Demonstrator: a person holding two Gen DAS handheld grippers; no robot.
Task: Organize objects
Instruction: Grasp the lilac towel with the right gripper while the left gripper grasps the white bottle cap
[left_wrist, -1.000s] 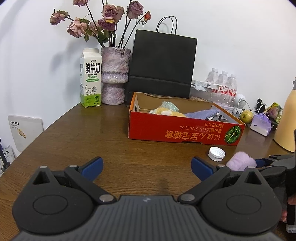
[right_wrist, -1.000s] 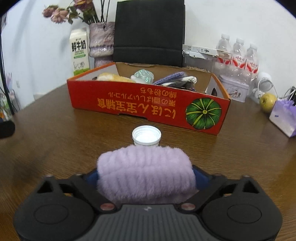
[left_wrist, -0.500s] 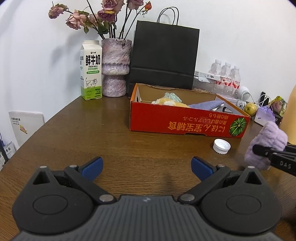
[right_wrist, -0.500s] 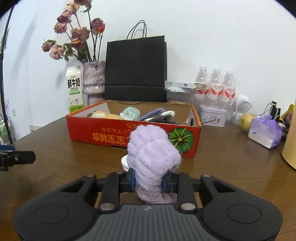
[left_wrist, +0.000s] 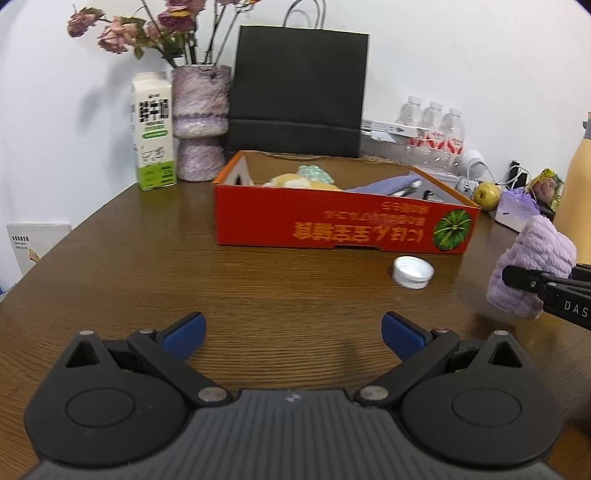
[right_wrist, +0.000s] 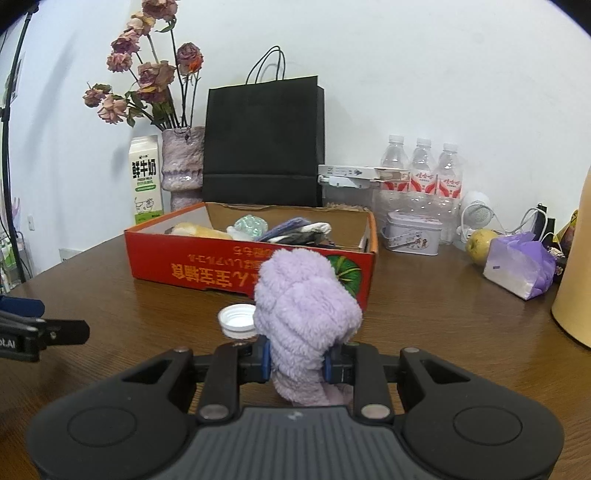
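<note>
Right hand-held gripper (right_wrist: 297, 363) clamped on a fluffy purple cloth (right_wrist: 304, 314), left one empty.

The right hand-held gripper's two fingers pressed into the sides of the cloth roll and held it upright above the brown worktop (right_wrist: 443, 325), just in front of the red box (right_wrist: 207, 264). A white bottle cap (right_wrist: 236, 320) lay on the worktop beside the cloth, between it and the box. The left hand-held gripper (left_wrist: 293, 328) hovered low over the worktop with its blue-tipped fingers spread wide apart and nothing between them. The box held a yellowish item, a shiny green wrapper and folded cloths. Behind it stood a black paper bag (right_wrist: 264, 142), a milk carton (right_wrist: 146, 179), a vase of dried roses (right_wrist: 183, 166) and three water bottles (right_wrist: 423, 171); an apple (right_wrist: 480, 240) sat to the right.
</note>
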